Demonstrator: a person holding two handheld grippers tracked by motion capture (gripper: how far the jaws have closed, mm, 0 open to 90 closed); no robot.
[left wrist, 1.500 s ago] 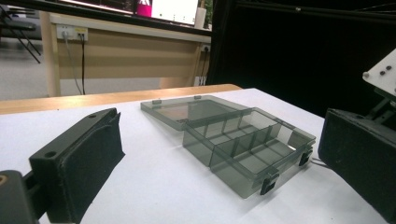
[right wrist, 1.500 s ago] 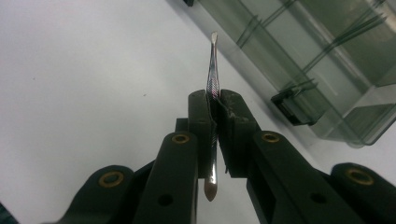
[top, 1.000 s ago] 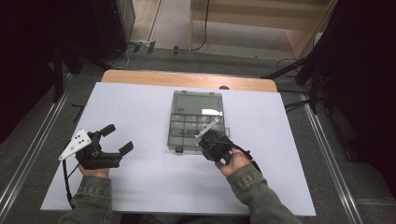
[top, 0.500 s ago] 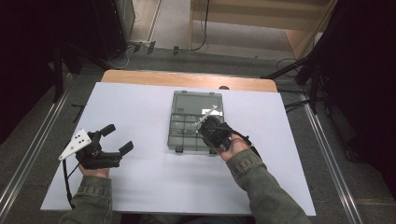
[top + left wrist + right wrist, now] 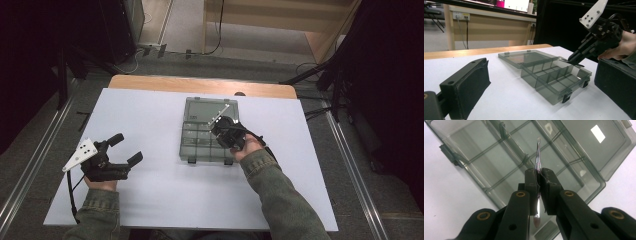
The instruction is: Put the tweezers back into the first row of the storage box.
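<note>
jaws of the right gripper [image 5: 539,176] are clenched on a thin metal tool [image 5: 537,160], held over the compartments of the open grey organizer box [image 5: 196,145], which is set near the middle of the white table [image 5: 150,200], toward its far edge. jaws of the left gripper [image 5: 129,149] are spread wide with nothing between them, near the table's left edge.

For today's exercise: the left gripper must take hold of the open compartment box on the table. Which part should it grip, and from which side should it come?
Probably the near left corner wall of the compartment box, coming from the box's left side. The left gripper rests open on that side, the thin upright wall suits two jaws, and the right gripper, shut on a thin metal tool, is over the right half.
</note>
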